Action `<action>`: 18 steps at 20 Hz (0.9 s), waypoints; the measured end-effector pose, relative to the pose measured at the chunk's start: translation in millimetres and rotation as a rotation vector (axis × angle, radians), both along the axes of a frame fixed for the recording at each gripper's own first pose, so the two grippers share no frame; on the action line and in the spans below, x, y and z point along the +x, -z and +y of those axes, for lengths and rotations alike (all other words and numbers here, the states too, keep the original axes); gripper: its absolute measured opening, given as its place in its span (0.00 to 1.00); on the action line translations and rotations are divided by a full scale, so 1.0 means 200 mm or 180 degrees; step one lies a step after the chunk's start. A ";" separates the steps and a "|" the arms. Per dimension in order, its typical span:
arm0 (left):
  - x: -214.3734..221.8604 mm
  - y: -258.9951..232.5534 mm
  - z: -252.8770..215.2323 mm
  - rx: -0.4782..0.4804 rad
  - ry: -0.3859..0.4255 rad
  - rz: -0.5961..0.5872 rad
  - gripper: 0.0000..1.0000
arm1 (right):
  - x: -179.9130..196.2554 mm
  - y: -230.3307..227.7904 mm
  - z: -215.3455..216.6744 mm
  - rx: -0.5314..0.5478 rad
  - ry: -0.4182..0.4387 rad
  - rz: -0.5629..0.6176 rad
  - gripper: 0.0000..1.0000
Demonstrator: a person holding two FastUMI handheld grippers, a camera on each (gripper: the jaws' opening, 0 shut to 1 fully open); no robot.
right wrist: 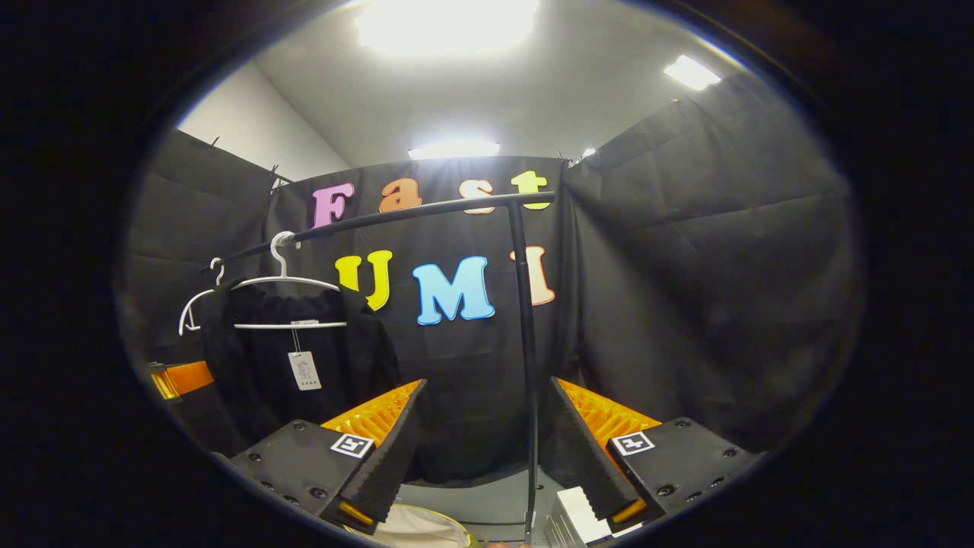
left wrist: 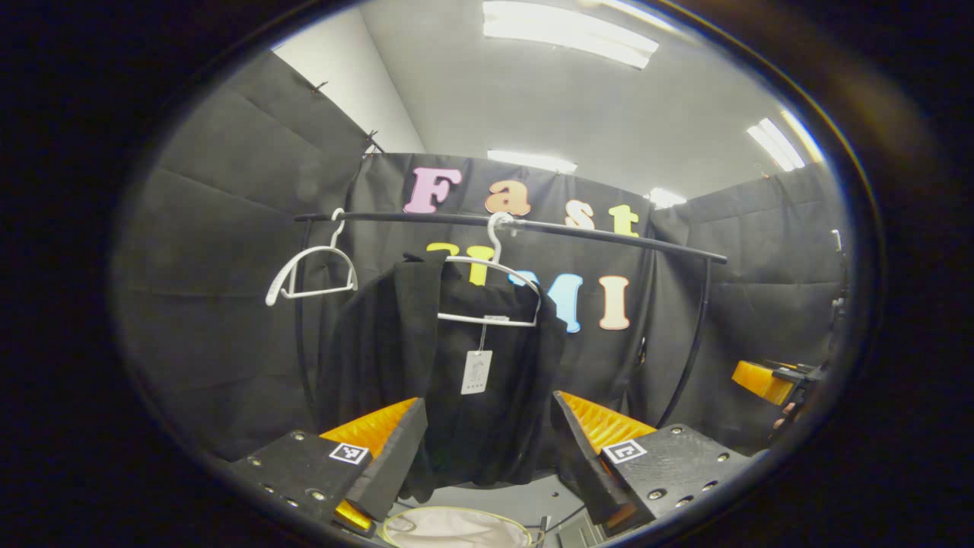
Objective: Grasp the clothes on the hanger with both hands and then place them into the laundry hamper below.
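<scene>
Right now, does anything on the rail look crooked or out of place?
Yes. The black garment hangs lopsided on its white hanger: one shoulder has slipped off, leaving that end bare.

A: What is cut off in the left gripper view?
B: The laundry hamper [left wrist: 455, 527] at six o'clock; just its rim and pale lining show. At three o'clock, the right gripper [left wrist: 768, 380] is clipped by the edge.

A: Anything unreadable?
B: The tag [left wrist: 476, 371] hanging on the dark garment [left wrist: 396, 358] is too small to read.
</scene>
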State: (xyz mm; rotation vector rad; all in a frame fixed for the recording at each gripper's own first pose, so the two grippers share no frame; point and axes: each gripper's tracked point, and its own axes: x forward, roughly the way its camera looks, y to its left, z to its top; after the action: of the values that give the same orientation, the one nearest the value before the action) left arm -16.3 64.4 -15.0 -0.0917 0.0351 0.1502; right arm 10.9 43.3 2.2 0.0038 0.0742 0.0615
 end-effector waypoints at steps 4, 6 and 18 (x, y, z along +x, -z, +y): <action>0.02 -0.02 0.10 0.0072 -0.0230 0.0030 0.94 | 0.13 0.02 0.15 0.0011 -0.0244 0.0042 0.98; 0.03 -0.04 0.16 0.0148 -0.0372 0.0048 0.94 | 0.20 0.03 0.26 0.0052 -0.0425 0.0061 0.97; 0.23 -0.14 0.37 0.0088 -0.1124 0.0055 0.95 | 0.74 0.07 0.75 0.0263 -0.1294 0.0158 0.98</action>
State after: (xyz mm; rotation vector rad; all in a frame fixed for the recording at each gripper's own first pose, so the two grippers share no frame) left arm 30.2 137.9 12.6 -0.0685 0.0338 0.5041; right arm 158.9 194.1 -12.2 0.0728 0.1212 0.4710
